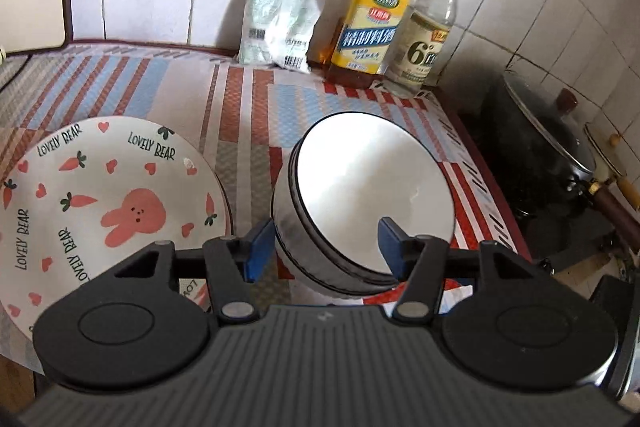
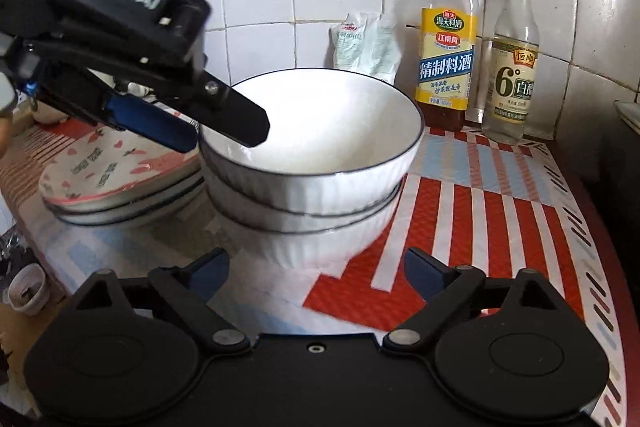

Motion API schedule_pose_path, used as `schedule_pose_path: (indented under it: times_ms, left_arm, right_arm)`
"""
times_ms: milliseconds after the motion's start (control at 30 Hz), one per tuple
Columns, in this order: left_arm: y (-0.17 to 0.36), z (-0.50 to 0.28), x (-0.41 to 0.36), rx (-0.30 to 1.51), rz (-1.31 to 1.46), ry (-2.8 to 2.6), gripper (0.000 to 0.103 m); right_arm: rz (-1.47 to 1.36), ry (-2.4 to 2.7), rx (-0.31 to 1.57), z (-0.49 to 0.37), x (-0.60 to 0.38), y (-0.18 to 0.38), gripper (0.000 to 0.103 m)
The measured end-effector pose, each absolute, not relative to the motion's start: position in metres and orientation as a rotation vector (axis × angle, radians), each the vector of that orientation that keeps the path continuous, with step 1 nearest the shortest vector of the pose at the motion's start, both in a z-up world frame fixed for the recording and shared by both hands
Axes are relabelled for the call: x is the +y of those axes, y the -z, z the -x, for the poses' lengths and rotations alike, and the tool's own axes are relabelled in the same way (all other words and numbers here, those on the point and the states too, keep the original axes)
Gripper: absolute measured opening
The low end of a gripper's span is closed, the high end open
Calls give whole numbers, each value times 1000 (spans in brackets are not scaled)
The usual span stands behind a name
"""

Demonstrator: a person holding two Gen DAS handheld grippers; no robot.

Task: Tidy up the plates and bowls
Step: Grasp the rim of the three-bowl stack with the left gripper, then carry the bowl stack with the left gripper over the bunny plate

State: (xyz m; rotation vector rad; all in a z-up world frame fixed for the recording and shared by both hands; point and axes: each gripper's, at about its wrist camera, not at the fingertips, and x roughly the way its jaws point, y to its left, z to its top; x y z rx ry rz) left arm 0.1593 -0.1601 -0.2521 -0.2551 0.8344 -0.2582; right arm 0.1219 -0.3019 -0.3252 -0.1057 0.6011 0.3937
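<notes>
Left hand-held gripper [image 1: 324,247] straddles three stacked bowls [image 2: 312,155].

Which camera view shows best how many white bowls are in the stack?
The right wrist view: the stacked bowls appear side-on, with three rims visible. The left wrist view sees mainly the top bowl from above, hiding the count.

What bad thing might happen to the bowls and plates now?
1. The left gripper has one finger inside the top bowl and one outside its rim. Pulling away crookedly might hook the rim and tip the stacked bowls.
2. The plate stack sits right beside the bowls, so a sideways slide may knock them together and chip them.
3. The open right gripper is close in front; moving forward may bump the lowest bowl.
</notes>
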Motion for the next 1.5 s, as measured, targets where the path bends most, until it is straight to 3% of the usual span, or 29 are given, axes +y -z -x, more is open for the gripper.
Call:
schedule_pose_path:
  times_ms: [167,300,467,667,1500]
  left_arm:
    - [262,-174,-159,884,273,258,53]
    - [267,-180,-159,908,234,234,42]
    - [270,-186,-162,931,198,220,37]
    - [280,-201,-161,1009,249,218,41]
    - [269,-187,-172,904,107,270,39]
  right_arm:
    - [83,-389,591,-134,-295,328,102]
    - [74,-397,591,-140,-291,331,103]
    - [37,-424,608,-150,-290,333,103]
    - [39,-439,614,-154,-289,334,103]
    - [13,-401,601,-153,-289,330,103]
